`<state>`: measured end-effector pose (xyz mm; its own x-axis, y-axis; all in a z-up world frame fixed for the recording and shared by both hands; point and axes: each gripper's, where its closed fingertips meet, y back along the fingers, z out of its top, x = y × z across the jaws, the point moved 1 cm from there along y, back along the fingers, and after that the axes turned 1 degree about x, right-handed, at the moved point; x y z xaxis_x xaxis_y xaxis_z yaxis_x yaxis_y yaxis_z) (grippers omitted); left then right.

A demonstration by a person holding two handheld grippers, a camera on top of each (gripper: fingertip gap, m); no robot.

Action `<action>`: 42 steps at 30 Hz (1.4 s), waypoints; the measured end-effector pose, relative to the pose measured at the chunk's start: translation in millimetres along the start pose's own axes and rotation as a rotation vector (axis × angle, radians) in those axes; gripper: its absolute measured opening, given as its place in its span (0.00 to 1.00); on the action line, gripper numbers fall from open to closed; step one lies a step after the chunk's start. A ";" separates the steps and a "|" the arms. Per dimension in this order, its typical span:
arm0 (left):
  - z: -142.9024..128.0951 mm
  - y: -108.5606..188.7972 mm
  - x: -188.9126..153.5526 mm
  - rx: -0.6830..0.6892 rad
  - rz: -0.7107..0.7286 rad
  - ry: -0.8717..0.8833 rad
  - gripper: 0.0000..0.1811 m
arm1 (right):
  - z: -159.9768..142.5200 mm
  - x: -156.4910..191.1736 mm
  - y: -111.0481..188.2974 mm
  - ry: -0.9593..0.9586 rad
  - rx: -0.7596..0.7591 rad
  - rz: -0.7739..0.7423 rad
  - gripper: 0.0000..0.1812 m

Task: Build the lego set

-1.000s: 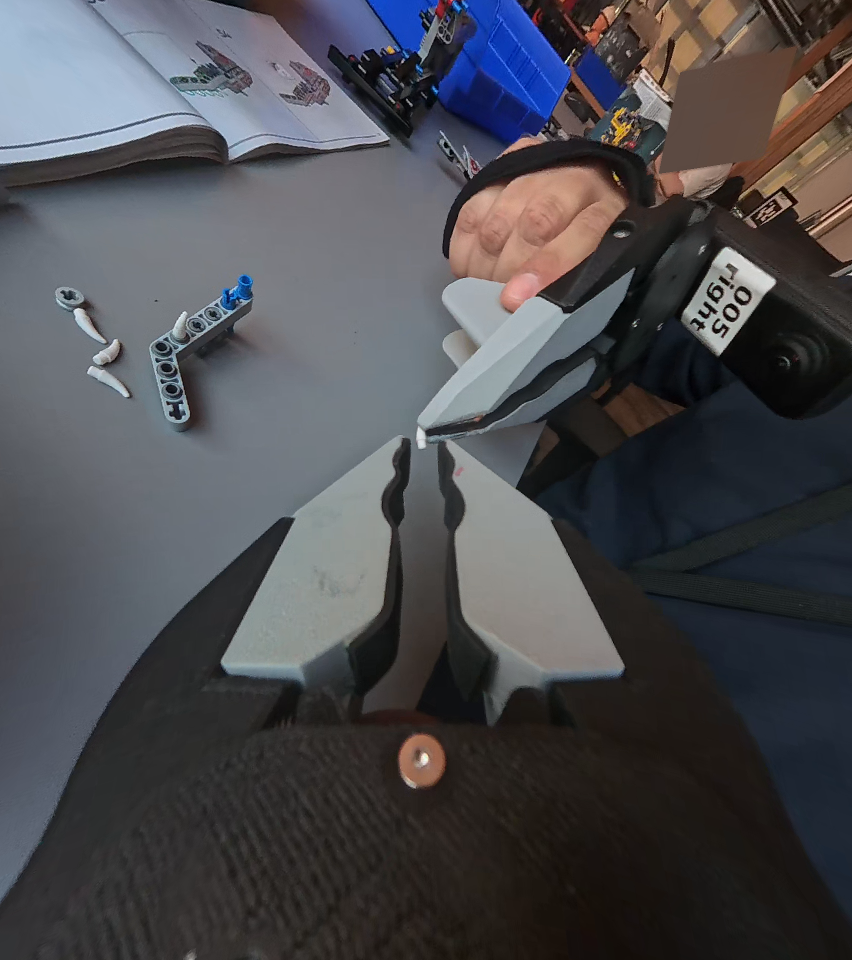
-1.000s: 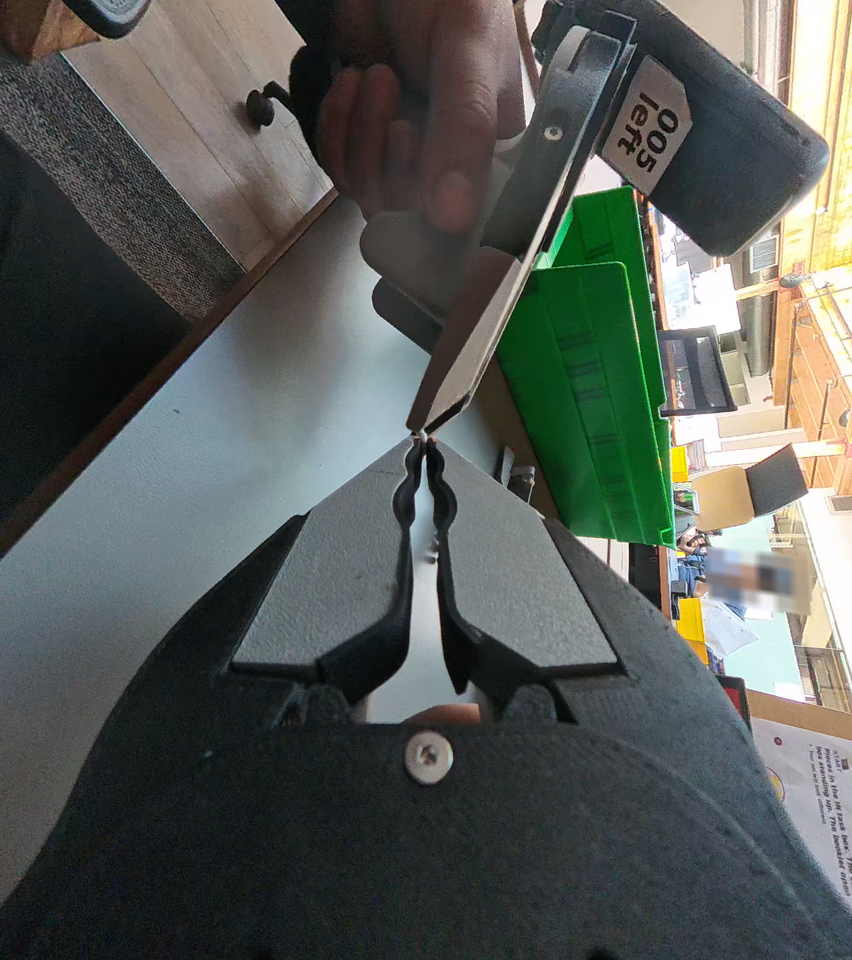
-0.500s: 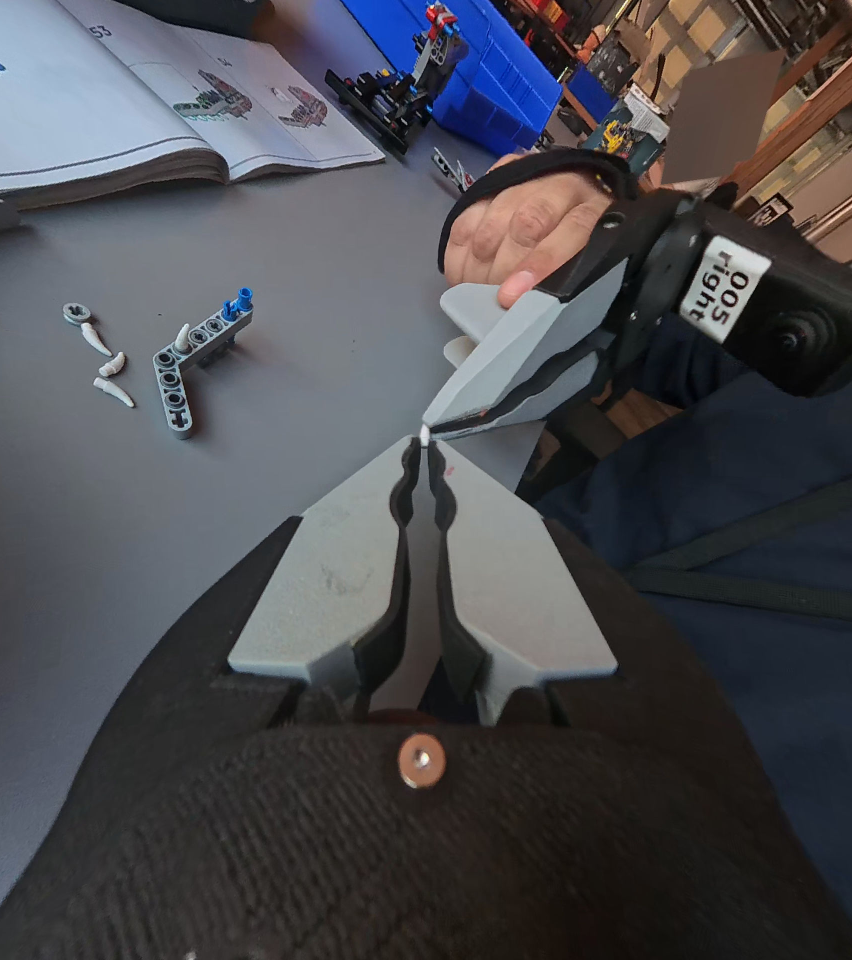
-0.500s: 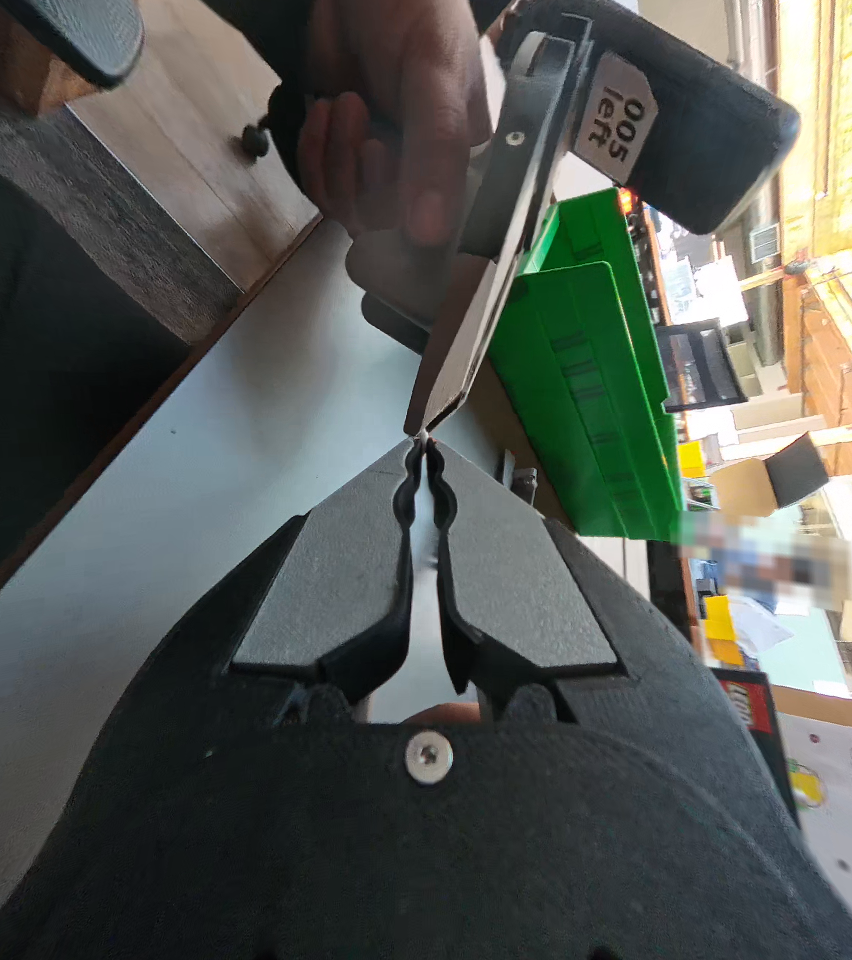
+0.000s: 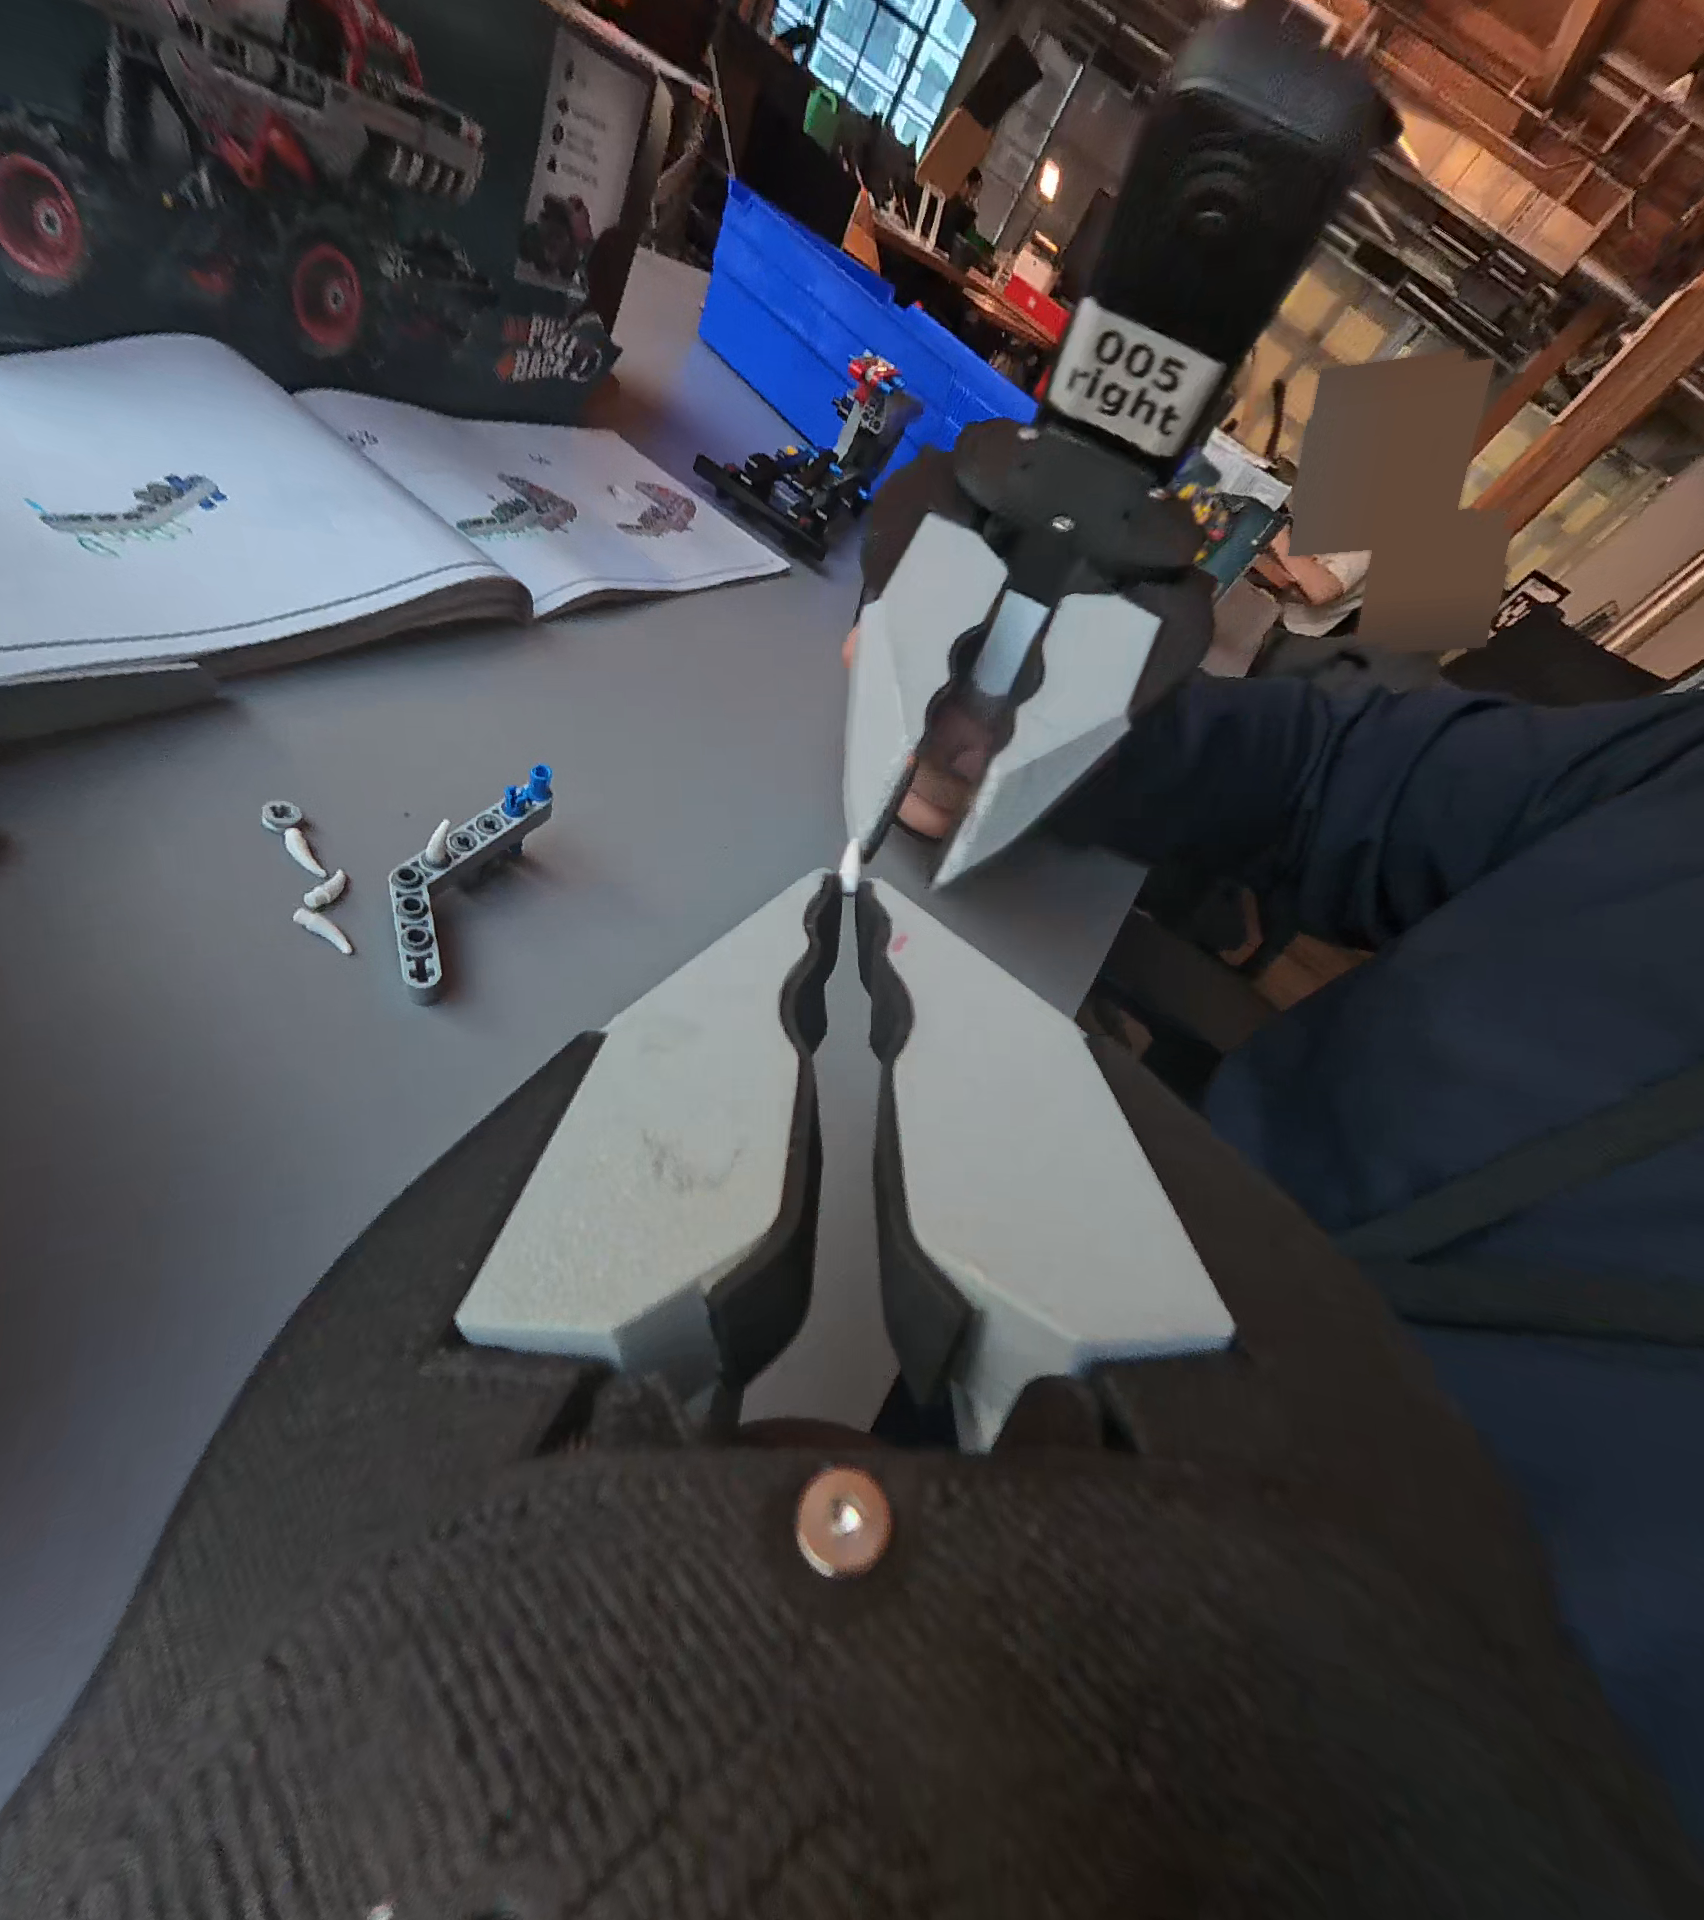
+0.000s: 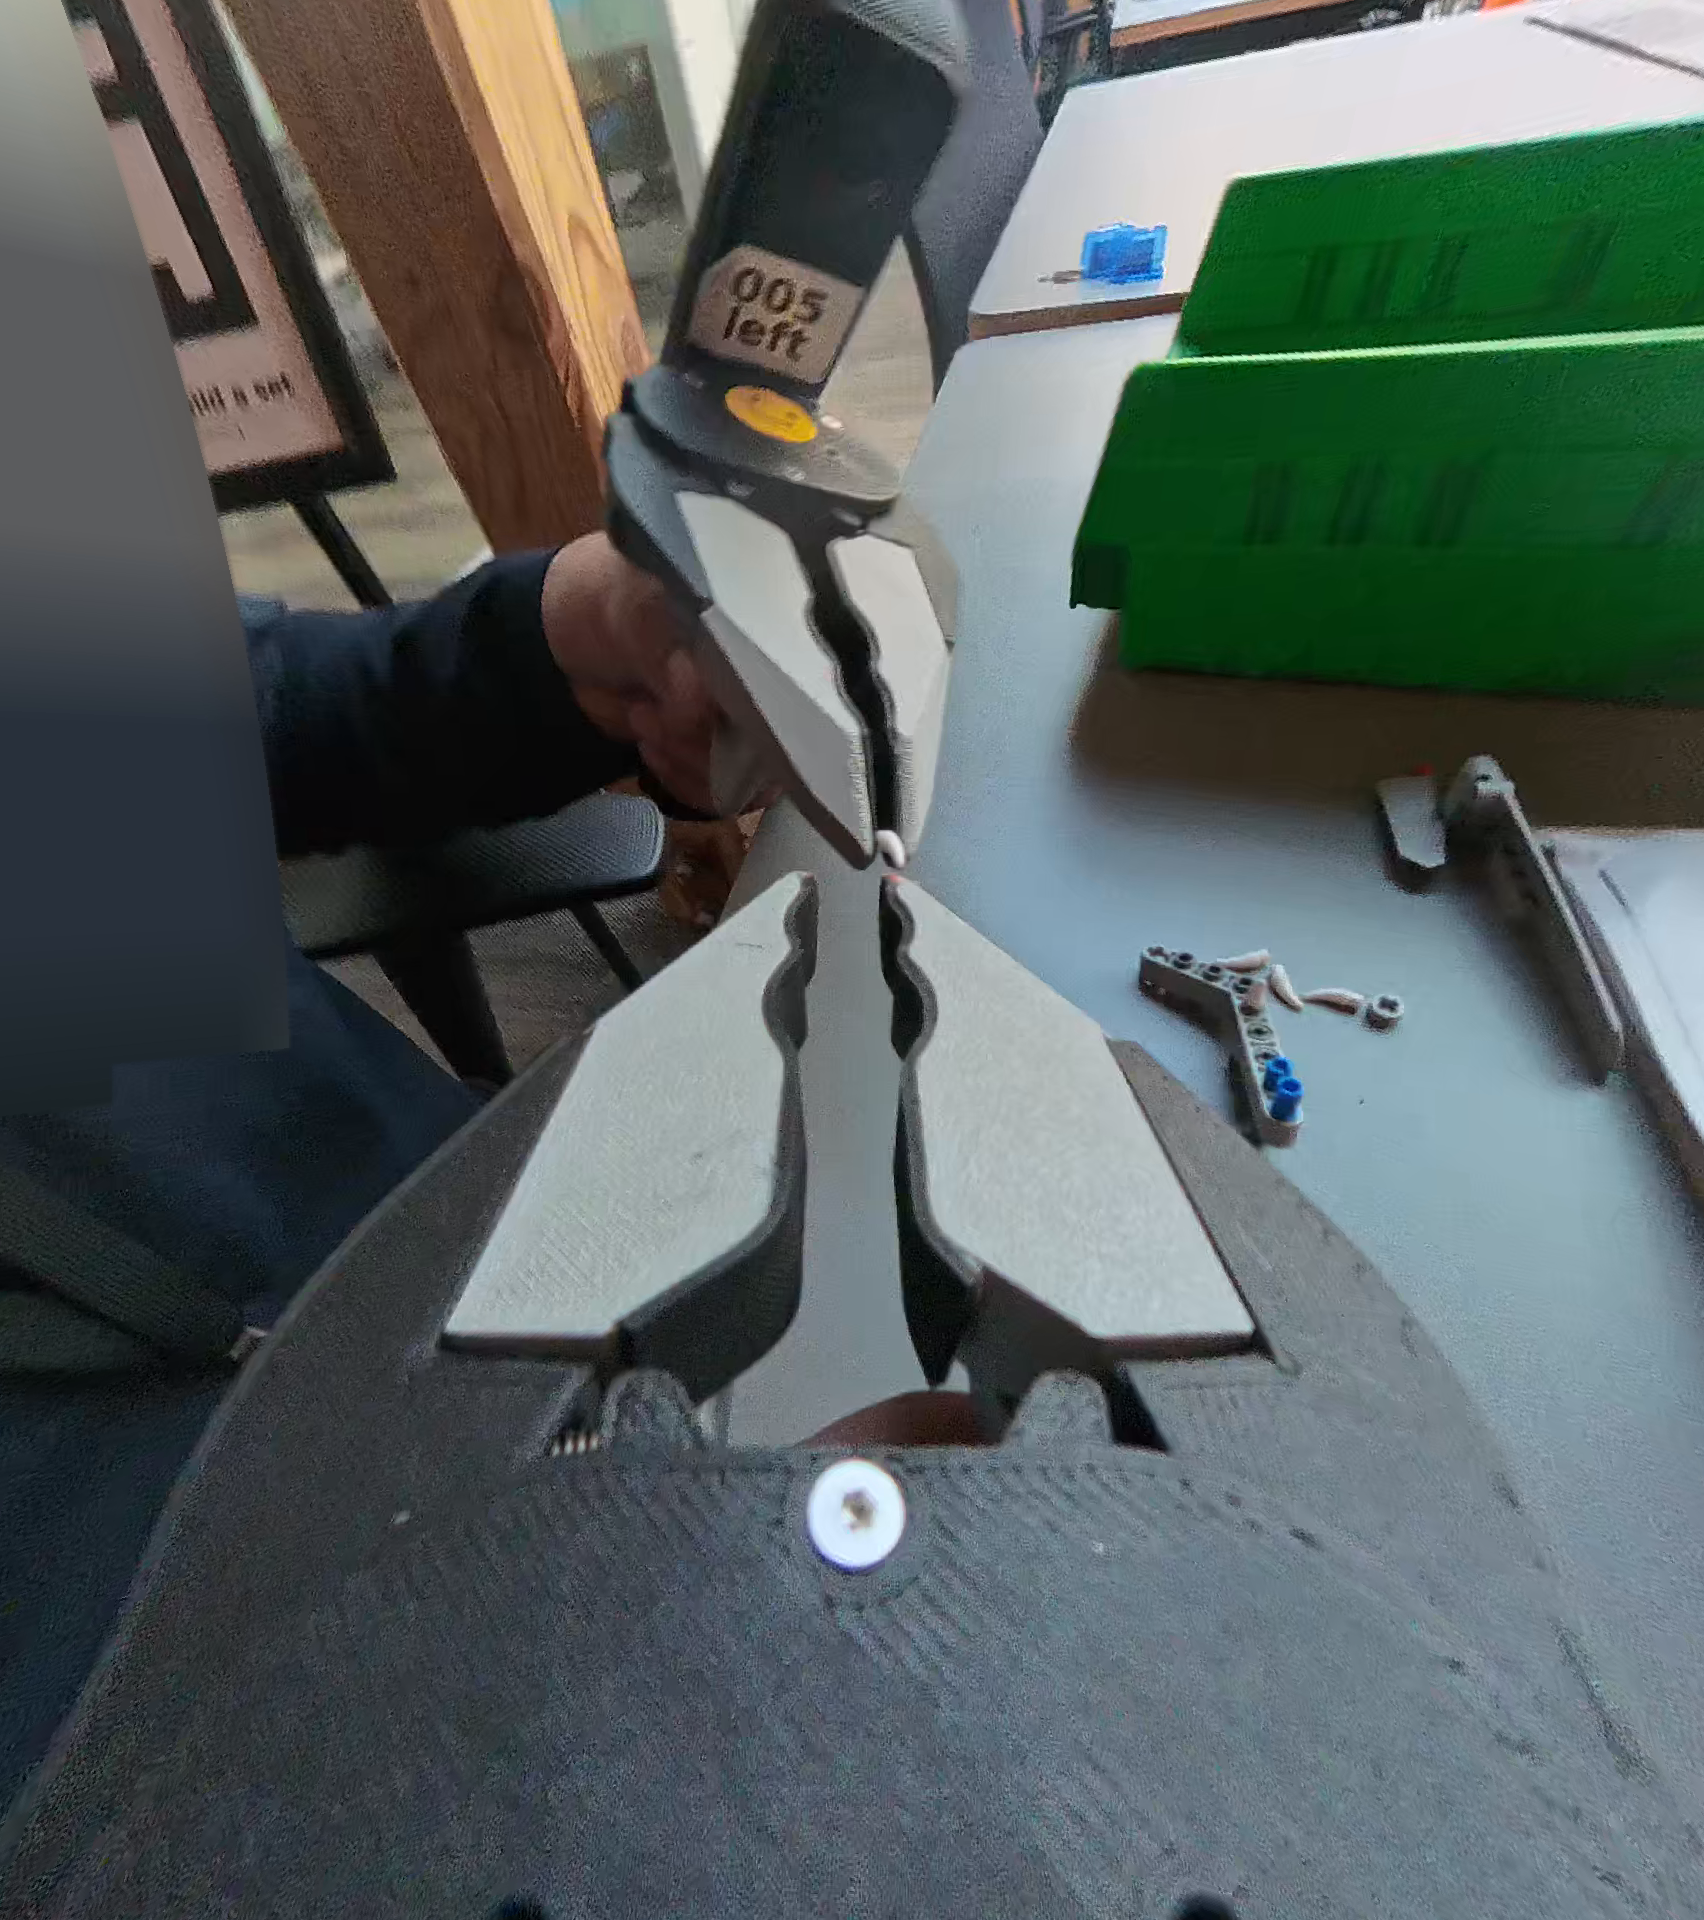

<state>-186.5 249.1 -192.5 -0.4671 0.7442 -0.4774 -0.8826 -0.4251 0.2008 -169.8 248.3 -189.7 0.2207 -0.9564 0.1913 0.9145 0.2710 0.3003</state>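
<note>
My left gripper is shut on a small white tooth piece that sticks out past its tips, held above the grey table. My right gripper is open and empty, its tips just off the tooth. It faces the left gripper tip to tip; it also shows in the left wrist view. A bent grey beam with blue pins and one white tooth in it lies on the table, with loose white teeth beside it. The beam also shows in the right wrist view.
An open instruction booklet, the set's box, a blue bin and a partly built black model stand at the back. Green bins and a long grey part lie beyond the beam. The person's sleeve is close by. The tips of both grippers are at nearly the same place.
The white tooth has passed from the right gripper to the left. The left gripper shut on it, the right gripper opened, and both grippers turned.
</note>
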 end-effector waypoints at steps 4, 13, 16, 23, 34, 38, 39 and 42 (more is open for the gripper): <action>2.1 -2.4 -2.2 -0.018 0.042 -0.055 0.00 | -0.2 -8.6 0.0 -0.083 -0.011 -0.008 0.05; 1.1 -8.7 -6.2 -0.010 0.090 -0.126 0.00 | 8.8 -4.9 4.1 -0.082 -0.056 0.006 0.02; 0.4 -10.3 -5.9 -0.005 0.094 -0.130 0.00 | 7.8 -4.9 4.3 -0.072 -0.047 -0.001 0.00; 0.6 -9.2 3.1 -0.002 0.137 -0.148 0.00 | 4.1 -12.6 7.7 -0.060 -0.036 -0.025 0.01; 0.9 -9.8 7.5 0.035 0.149 -0.200 0.00 | -1.8 -14.0 6.2 0.050 0.000 -0.048 0.02; 1.3 -10.6 5.6 0.032 0.139 -0.204 0.00 | -2.2 -15.9 5.5 0.042 0.003 -0.059 0.02; 1.4 -11.0 5.1 0.031 0.139 -0.207 0.00 | -1.9 -15.9 5.4 0.038 -0.001 -0.057 0.02; 0.6 -12.8 4.1 0.038 0.141 -0.219 0.00 | -0.6 -15.0 5.0 0.028 -0.008 -0.047 0.02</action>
<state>-177.2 257.9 -196.6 -0.5828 0.7743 -0.2466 -0.8072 -0.5164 0.2860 -168.3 263.9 -191.6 0.1866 -0.9707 0.1513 0.9269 0.2250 0.3005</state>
